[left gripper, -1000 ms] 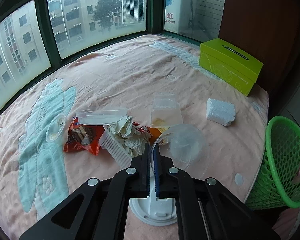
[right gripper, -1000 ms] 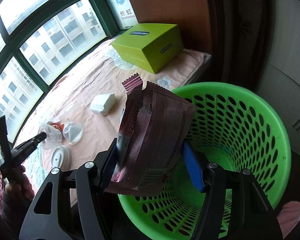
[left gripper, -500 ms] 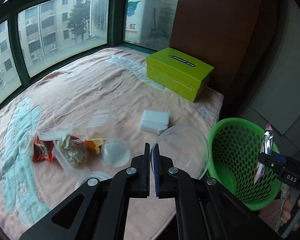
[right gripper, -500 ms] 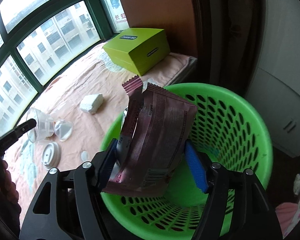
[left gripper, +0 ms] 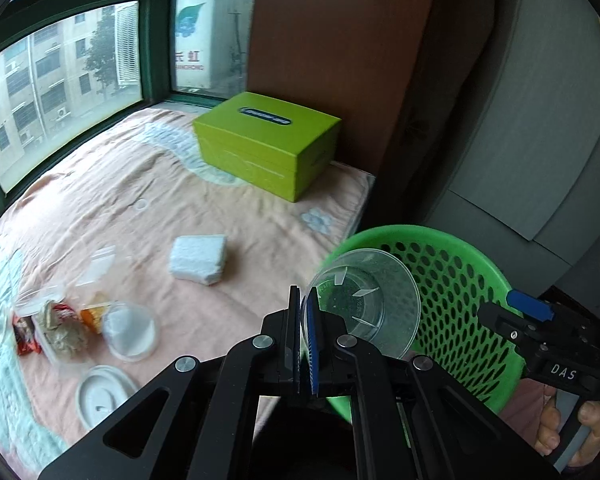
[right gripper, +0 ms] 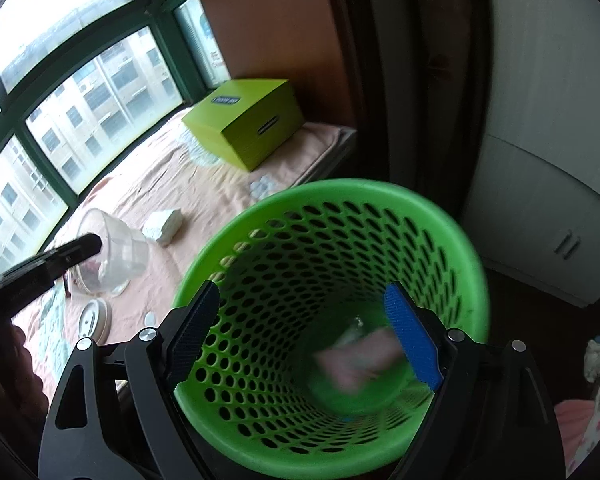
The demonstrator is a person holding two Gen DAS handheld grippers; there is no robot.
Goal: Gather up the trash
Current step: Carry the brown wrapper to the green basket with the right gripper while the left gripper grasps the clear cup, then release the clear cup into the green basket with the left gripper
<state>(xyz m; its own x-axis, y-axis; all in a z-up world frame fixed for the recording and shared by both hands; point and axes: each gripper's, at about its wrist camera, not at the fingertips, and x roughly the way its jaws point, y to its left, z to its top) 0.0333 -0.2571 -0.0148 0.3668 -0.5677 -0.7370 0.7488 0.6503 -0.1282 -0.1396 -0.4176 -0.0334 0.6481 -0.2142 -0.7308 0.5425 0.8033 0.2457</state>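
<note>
My left gripper [left gripper: 304,320] is shut on the rim of a clear plastic cup [left gripper: 364,300], held at the near rim of the green mesh basket [left gripper: 460,264]. From the right wrist, that cup [right gripper: 116,248] and the left gripper [right gripper: 88,246] hang left of the basket [right gripper: 340,200]. My right gripper [right gripper: 300,296] is over the basket's mouth, its jaws opening with nothing between them. A blurred pink wrapper [right gripper: 360,356] is down at the basket's bottom. In the left wrist view the right gripper [left gripper: 528,310] shows at the basket's right, held by a hand.
On the pink blanket [left gripper: 100,200] lie a white foam block [left gripper: 198,258], a white lid [left gripper: 100,396], a clear round container [left gripper: 130,330] and a pile of wrappers and tissue [left gripper: 56,328]. A green box [left gripper: 268,144] stands at the back. Grey cabinets [right gripper: 548,200] are on the right.
The left gripper carried the cup from above the trash pile rightward to the basket. The right gripper's jaws spread and the pink wrapper dropped from them into the basket.
</note>
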